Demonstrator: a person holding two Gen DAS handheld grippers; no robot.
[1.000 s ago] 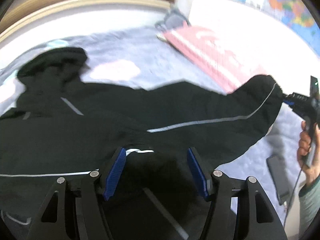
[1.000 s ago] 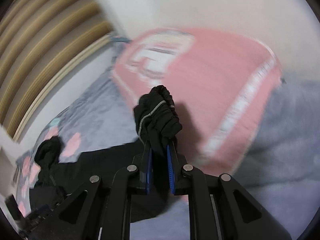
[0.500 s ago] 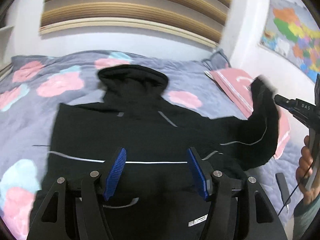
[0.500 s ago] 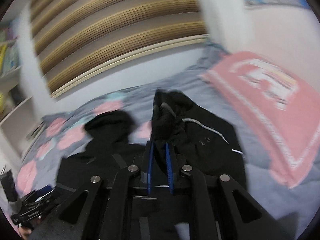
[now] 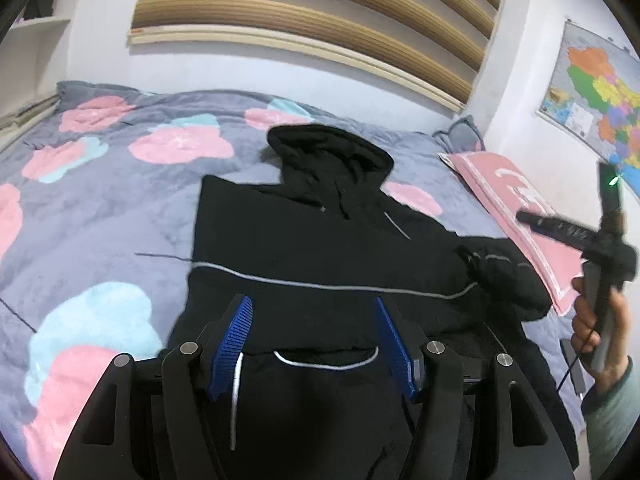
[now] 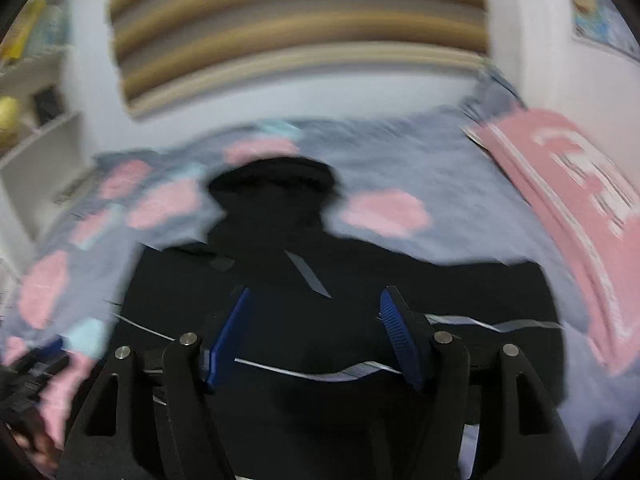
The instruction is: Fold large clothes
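The black hooded sweatshirt with thin grey reflective piping [image 5: 320, 248] lies spread front-up on the bed, hood [image 5: 328, 156] pointing toward the headboard wall. Its sleeve on my right side [image 5: 500, 280] is folded in, bunched in a heap at the edge of the body. A grey stripe runs straight across the chest, and a curved one marks the pocket nearer to me.

My left tool [image 5: 312, 344] hangs over the lower part of the sweatshirt, its blue ribbed pads [image 5: 232, 344] spread wide with nothing between them. My right tool [image 6: 312, 332] is likewise spread wide and holds nothing; it sits above the chest of the sweatshirt [image 6: 320, 280], though that view is smeared with motion blur. In the left view, that right tool [image 5: 568, 232] shows beyond the bunched sleeve, with my right hand [image 5: 600, 332] around its handle.

Under the sweatshirt is a grey plush bedspread with pink and pale blue flower shapes [image 5: 120, 208]. Beside the folded sleeve lies a pink cushion with white lettering and border [image 5: 520, 208], touching or nearly touching the sleeve's edge. Beyond the hood, a white wall carries curved wooden slats [image 5: 304, 12]. A coloured map poster [image 5: 600, 100] hangs on the wall above the pink cushion. White shelves [image 6: 44, 132] stand on the far side of the sweatshirt from the cushion.
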